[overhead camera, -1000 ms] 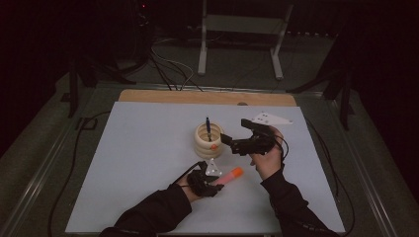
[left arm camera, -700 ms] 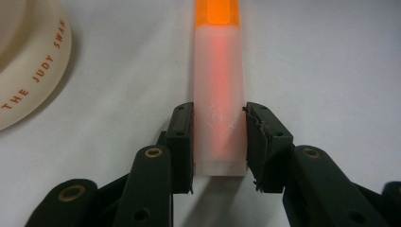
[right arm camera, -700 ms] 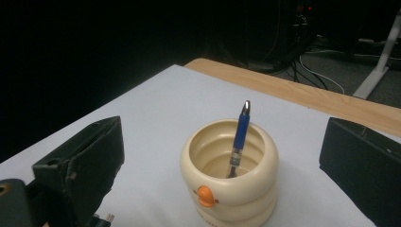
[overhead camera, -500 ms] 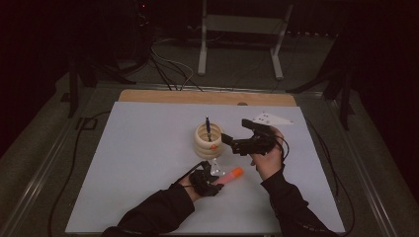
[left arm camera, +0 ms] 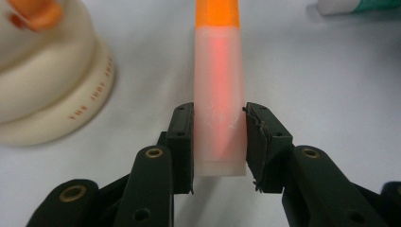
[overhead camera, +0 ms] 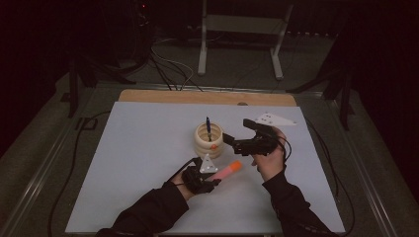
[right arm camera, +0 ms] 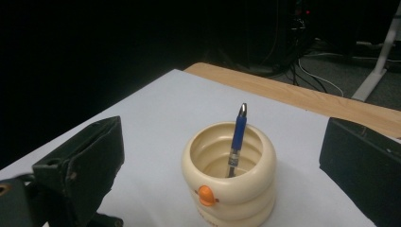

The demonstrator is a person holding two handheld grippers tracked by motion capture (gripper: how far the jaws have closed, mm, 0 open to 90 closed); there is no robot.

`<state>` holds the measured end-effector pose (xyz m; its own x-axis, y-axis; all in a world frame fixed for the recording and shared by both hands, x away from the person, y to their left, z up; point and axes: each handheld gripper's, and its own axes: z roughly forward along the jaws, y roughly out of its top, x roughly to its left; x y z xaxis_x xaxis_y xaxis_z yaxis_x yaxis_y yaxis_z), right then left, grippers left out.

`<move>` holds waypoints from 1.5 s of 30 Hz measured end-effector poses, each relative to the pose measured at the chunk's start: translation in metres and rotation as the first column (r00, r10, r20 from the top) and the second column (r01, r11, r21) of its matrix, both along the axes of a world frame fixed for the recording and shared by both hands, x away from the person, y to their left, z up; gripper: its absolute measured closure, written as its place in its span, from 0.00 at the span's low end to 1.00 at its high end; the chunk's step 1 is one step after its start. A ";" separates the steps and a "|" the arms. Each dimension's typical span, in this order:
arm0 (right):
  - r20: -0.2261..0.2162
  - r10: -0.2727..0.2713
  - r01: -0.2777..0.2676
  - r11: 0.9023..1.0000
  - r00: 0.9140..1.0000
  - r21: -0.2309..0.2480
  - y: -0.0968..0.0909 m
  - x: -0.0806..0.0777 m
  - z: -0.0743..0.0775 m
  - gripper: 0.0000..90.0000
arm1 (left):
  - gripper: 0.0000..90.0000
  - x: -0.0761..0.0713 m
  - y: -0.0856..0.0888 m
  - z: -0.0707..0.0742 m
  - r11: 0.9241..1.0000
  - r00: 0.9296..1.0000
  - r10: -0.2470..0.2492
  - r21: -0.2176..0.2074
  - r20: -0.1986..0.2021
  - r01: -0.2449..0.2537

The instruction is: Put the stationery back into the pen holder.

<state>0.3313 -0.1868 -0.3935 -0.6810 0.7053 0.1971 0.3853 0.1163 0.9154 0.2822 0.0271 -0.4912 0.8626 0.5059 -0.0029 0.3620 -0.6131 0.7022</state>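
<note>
My left gripper is shut on the butt end of a translucent pink marker with an orange cap, held just over the white table. Its pads press both sides of the marker. A cream ribbed cup stands in the middle of the table with a blue pen upright inside. My right gripper hovers just right of the cup, jaws wide open. From there the cup and the pen sit between and beyond the jaws, which hold nothing.
The white table top has a bare wooden strip along its far edge. A white and green object lies on the table beyond the marker. Cables and a metal stand sit on the floor behind.
My left gripper has lifted a little with the marker in it. The right gripper and the cup have stayed put.
</note>
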 end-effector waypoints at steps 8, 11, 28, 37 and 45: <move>-0.006 -0.001 0.001 1.000 1.000 -0.001 -0.001 -0.004 -0.002 0.01 | 0.74 -0.005 0.019 0.007 0.999 0.999 0.008 -0.044 0.038 -0.007; -0.003 -0.006 0.006 1.000 1.000 -0.008 -0.002 -0.006 -0.006 0.01 | 0.74 -0.007 0.026 0.008 0.998 0.999 0.017 -0.062 0.044 -0.014; -0.026 -0.015 0.015 1.000 1.000 0.005 -0.001 -0.029 -0.017 0.01 | 0.73 -0.008 0.063 0.009 0.988 0.994 0.077 -0.141 0.077 -0.066; -0.039 -0.048 0.050 0.997 0.998 0.064 -0.004 -0.042 -0.023 0.01 | 0.73 -0.012 0.066 0.007 0.978 0.990 0.111 -0.189 0.086 -0.093; -0.026 -0.071 0.073 0.994 0.997 0.077 -0.009 -0.044 -0.032 0.01 | 0.73 -0.014 0.063 0.004 0.970 0.988 0.130 -0.219 0.087 -0.108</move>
<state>0.2878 -0.1961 -0.4255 -0.6237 0.7340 0.2689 0.4116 0.0159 0.9112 0.2684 0.0897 -0.4875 0.7975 0.6021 -0.0386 0.3446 -0.4021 0.8483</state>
